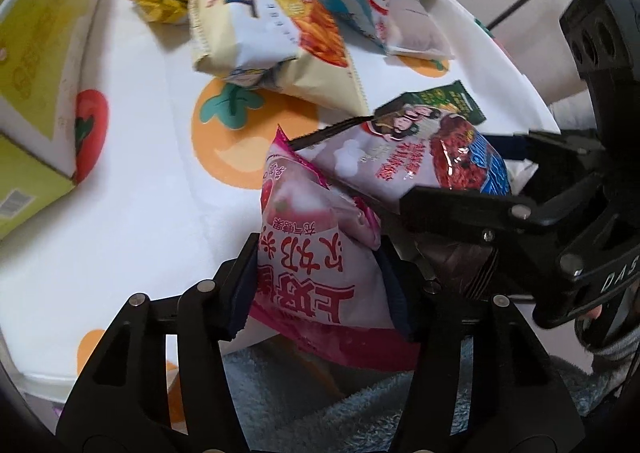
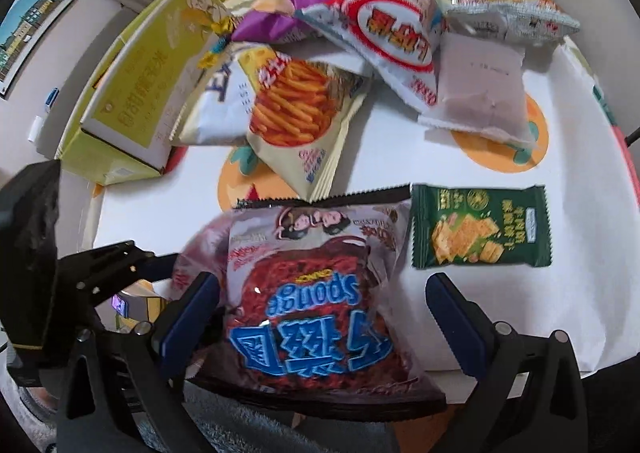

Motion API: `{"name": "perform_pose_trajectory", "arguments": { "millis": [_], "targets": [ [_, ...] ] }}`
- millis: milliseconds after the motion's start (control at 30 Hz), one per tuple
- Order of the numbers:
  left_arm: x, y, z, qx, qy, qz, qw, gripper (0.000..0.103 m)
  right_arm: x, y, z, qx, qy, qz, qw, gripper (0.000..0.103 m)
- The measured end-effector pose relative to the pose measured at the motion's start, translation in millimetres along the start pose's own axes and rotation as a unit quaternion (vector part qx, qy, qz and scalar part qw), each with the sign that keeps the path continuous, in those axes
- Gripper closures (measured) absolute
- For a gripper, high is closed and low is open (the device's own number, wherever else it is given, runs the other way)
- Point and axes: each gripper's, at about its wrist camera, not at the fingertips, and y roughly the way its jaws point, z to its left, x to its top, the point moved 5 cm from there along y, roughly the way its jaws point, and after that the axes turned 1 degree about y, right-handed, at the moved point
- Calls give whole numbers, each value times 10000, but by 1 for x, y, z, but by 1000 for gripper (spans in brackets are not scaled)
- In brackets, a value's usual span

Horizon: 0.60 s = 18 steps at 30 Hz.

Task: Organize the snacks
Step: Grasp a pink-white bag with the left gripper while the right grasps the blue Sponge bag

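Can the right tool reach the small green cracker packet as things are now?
Probably not directly: the right tool stands open around the Sponge bag. The green cracker packet lies uncovered beside that bag, so the way opens once the tool shifts.

The red-brown snack bag (image 2: 316,317) shows the word "sponge" in blue Latin letters, upside down, above large blue Chinese characters too distorted to read. The pink snack bag (image 1: 320,269) carries big red Chinese characters, also inverted. The letters "DAS" stand in white on the black right gripper (image 1: 460,173) body. Print on the green cracker packet (image 2: 480,229) is too small to read.
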Motion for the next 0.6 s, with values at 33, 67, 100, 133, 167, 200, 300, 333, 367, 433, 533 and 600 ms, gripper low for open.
{"name": "perform_pose_trajectory", "arguments": {
  "millis": [33, 67, 100, 133, 167, 200, 300, 333, 367, 433, 533, 600],
  "targets": [
    [0, 0, 1, 39, -30, 0, 10000, 51, -1, 3, 1, 53, 1, 50, 10000, 4],
    [-1, -1, 2, 82, -50, 0, 10000, 51, 0, 6, 3, 71, -24, 80, 9999, 11],
    [0, 0, 2, 108, -55, 6, 9999, 51, 0, 9, 5, 75, -77, 122, 9999, 15],
    [0, 0, 3, 138, -60, 13, 9999, 51, -1, 12, 7, 115, -147, 161, 9997, 19],
    [0, -1, 4, 160, -60, 13, 9999, 51, -5, 11, 8, 120, -178, 164, 9996, 20],
    [0, -1, 4, 184, -61, 7, 9998, 51, -6, 11, 9, 123, -212, 144, 9996, 24],
    [1, -5, 5, 237, -92, -23, 9997, 51, -5, 11, 12, 216, -253, 77, 9994, 33],
    [1, -6, 6, 228, -118, -33, 9997, 51, -5, 11, 13, 248, -248, 43, 9994, 35],
    [1, -7, 5, 221, -134, -30, 9997, 51, -5, 9, 11, 265, -230, 4, 9994, 36],
    [0, -12, 5, 196, -148, -65, 9997, 51, -4, 4, 15, 284, -185, -93, 9994, 37],
    [4, -23, 1, 195, -115, -179, 9996, 51, -4, -11, 15, 380, -85, -292, 9988, 37],
    [6, -32, 0, 202, -83, -267, 9994, 51, -5, -23, 15, 378, -36, -424, 9984, 37]
  ]
}}
